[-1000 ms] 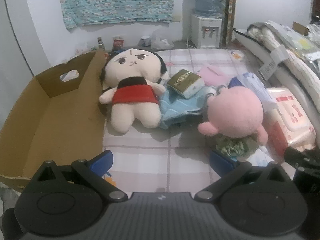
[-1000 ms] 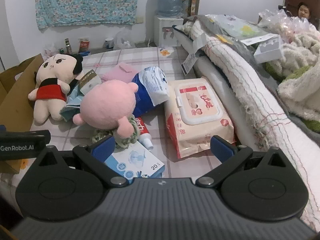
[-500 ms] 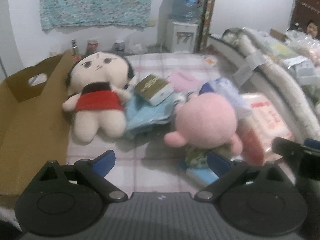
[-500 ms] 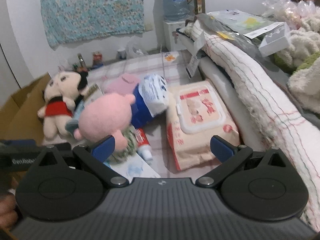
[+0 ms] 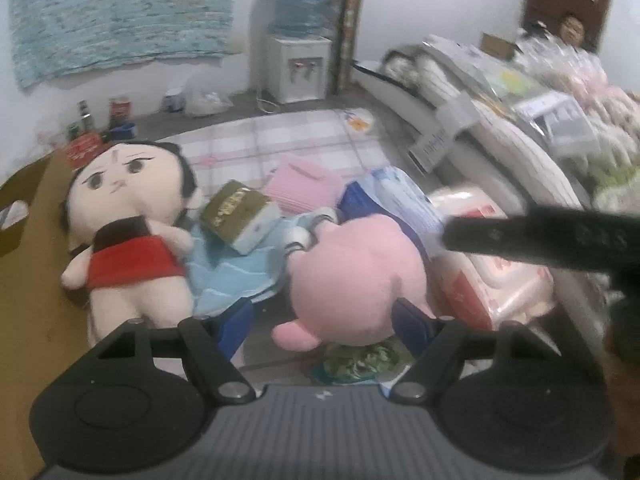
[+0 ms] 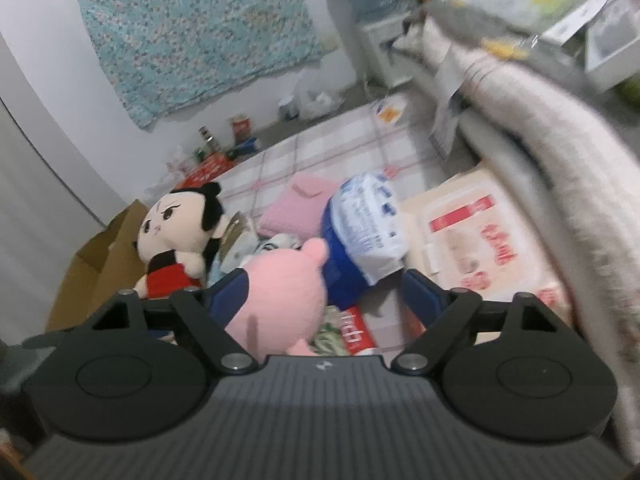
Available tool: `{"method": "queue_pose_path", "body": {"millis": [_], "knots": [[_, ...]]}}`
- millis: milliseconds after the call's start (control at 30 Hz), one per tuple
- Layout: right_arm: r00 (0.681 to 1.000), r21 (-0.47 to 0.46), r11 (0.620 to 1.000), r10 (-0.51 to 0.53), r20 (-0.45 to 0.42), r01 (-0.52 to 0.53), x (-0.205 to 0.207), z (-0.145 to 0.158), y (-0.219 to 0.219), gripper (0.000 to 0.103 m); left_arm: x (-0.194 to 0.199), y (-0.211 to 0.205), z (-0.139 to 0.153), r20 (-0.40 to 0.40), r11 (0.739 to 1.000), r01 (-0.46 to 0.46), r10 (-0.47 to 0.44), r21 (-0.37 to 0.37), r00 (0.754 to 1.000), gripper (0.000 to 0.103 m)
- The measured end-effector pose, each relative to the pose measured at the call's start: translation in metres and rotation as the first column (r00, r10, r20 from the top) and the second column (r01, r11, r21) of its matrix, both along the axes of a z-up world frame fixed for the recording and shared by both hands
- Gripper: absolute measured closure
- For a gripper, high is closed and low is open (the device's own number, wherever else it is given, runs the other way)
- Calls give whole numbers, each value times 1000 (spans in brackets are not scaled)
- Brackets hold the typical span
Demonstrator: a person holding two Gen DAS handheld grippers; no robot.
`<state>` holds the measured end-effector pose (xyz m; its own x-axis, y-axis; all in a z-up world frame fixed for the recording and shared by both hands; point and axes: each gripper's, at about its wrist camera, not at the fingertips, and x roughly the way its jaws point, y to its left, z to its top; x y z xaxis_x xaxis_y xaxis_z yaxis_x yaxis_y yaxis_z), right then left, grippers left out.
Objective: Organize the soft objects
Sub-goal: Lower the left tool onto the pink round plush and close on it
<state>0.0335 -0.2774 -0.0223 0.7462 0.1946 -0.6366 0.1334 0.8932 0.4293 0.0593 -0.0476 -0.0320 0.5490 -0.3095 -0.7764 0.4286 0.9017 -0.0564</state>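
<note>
A round pink plush (image 5: 356,264) lies on the checked bed sheet (image 5: 304,140). To its left are a big-headed doll in a red dress (image 5: 120,216), a light blue cloth (image 5: 236,272) and a small olive box (image 5: 240,216). My left gripper (image 5: 324,322) hovers just before the plush, its jaws closing, with the plush's lower edge between the blue fingertips but not squeezed. My right gripper (image 6: 324,294) is closing too; the pink plush (image 6: 276,300) sits by its left finger. In that view the doll (image 6: 176,236) lies further left.
An open cardboard box (image 5: 24,280) stands at the left. A blue-white pack (image 6: 360,232), a wet-wipes pack (image 6: 480,240), a toothpaste tube (image 6: 352,332) and a folded pink cloth (image 6: 300,204) lie around. Rolled blankets (image 6: 560,140) line the right side.
Both grippers have swung in toward the pink plush, which now sits larger and lower between the fingertips. Both pairs of jaws have narrowed. The right gripper's body has entered the left view.
</note>
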Motion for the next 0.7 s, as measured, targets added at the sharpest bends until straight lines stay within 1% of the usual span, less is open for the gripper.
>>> {"method": "queue_pose_path", "body": {"millis": [167, 333, 367, 433, 467, 533, 567, 700], "knots": [[999, 89, 996, 25, -47, -21, 28, -15, 2, 22, 8, -11, -9, -11, 998, 54, -54, 23, 998, 23], [993, 144, 989, 33, -110, -17, 53, -36, 3, 27, 18, -17, -17, -37, 995, 96, -96, -10, 995, 23], [992, 162, 987, 38, -120, -18, 57, -41, 2, 30, 19, -19, -18, -41, 995, 102, -103, -10, 994, 23], [990, 236, 972, 52, -132, -20, 64, -49, -1, 36, 20, -22, -19, -49, 993, 116, -117, -9, 992, 23], [989, 275, 961, 61, -138, -21, 66, -52, -3, 41, 20, -22, -20, -50, 993, 119, -119, -6, 992, 23], [986, 343, 939, 77, -145, -22, 68, -55, -6, 42, 20, -24, -19, -49, 992, 124, -124, -4, 991, 23], [986, 363, 932, 81, -147, -22, 68, -55, -7, 42, 19, -24, -20, -49, 992, 124, -124, -4, 991, 23], [985, 387, 922, 85, -150, -20, 64, -54, -6, 42, 14, -24, -16, -42, 990, 138, -139, -6, 989, 22]]}}
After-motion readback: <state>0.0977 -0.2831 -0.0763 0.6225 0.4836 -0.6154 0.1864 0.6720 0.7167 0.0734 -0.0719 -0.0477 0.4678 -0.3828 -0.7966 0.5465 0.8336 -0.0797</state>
